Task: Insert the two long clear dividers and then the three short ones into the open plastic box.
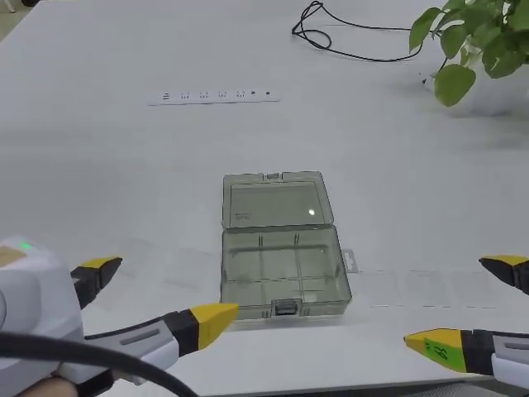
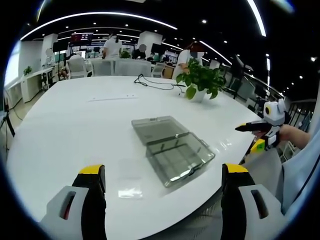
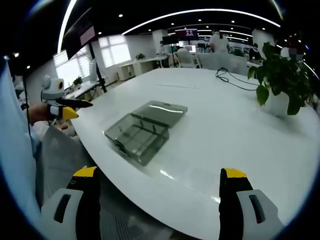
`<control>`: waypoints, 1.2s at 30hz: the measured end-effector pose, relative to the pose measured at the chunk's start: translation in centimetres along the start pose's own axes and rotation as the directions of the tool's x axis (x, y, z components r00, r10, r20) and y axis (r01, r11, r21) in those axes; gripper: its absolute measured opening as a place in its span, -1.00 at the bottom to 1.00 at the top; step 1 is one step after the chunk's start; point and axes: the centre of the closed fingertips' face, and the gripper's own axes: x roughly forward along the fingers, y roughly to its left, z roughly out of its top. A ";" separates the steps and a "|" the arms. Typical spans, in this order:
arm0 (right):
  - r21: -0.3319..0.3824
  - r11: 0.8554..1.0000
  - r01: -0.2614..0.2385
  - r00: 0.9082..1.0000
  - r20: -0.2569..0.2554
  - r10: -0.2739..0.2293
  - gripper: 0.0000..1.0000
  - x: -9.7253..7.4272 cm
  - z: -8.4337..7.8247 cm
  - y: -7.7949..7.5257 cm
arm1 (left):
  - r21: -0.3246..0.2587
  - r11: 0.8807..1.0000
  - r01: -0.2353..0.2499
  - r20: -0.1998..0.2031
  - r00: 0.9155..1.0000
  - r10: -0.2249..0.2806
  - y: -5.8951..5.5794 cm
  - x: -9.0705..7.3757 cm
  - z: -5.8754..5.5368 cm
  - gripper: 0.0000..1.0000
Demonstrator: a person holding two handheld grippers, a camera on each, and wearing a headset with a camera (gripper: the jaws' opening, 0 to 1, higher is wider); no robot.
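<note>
With left gripper and right gripper jaws gaping empty, lift a clear divider, flat beside the open box at the surface's front edge, by one long edge, gently.

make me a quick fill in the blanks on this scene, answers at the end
1. The plastic box lies on the white table with its lid ___.
2. In the head view the box sits ___ the left gripper and the right gripper.
3. The cable beside the potted plant is ___ in colour.

Missing words: open; between; black
</note>
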 end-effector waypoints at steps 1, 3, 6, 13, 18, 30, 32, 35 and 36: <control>-0.001 1.000 -0.002 1.000 0.000 0.002 1.00 0.0 0.0 0.0 | 0.002 1.000 0.002 -0.003 1.000 -0.002 0.1 0.0 -0.1 0.98; -0.004 1.000 -0.004 1.000 -0.004 0.004 1.00 0.1 0.0 0.0 | 0.010 1.000 0.005 -0.014 1.000 -0.005 0.2 0.2 -0.3 0.98; -0.008 1.000 -0.005 1.000 -0.007 0.005 1.00 0.1 0.0 -0.1 | 0.023 1.000 0.002 -0.036 0.999 -0.001 0.6 0.4 -0.8 0.93; -0.007 1.000 -0.009 1.000 -0.009 0.008 1.00 0.2 0.0 0.0 | 0.035 0.999 -0.021 -0.110 0.994 0.025 2.1 1.1 -2.2 0.84; -0.006 1.000 -0.005 1.000 -0.006 0.005 1.00 0.0 0.2 -0.3 | -0.019 0.999 -0.029 -0.137 0.990 0.026 3.1 2.2 -2.6 0.72; 0.006 1.000 0.002 1.000 -0.004 -0.002 1.00 -0.1 0.0 -0.5 | 0.012 1.000 -0.028 -0.283 0.959 0.030 4.6 4.1 -4.9 0.43; 0.009 1.000 0.002 1.000 -0.003 -0.002 1.00 -0.1 -0.1 -0.4 | 0.012 0.999 -0.032 -0.292 0.956 0.034 4.9 4.4 -5.1 0.40; 0.012 1.000 0.002 1.000 -0.001 -0.002 1.00 -0.1 -0.2 -0.4 | 0.021 0.999 -0.040 -0.316 0.948 0.045 5.2 4.9 -5.5 0.32; 0.013 1.000 0.002 1.000 -0.002 -0.002 1.00 -0.1 -0.2 -0.4 | 0.029 0.999 -0.044 -0.323 0.945 0.051 5.3 5.0 -5.6 0.30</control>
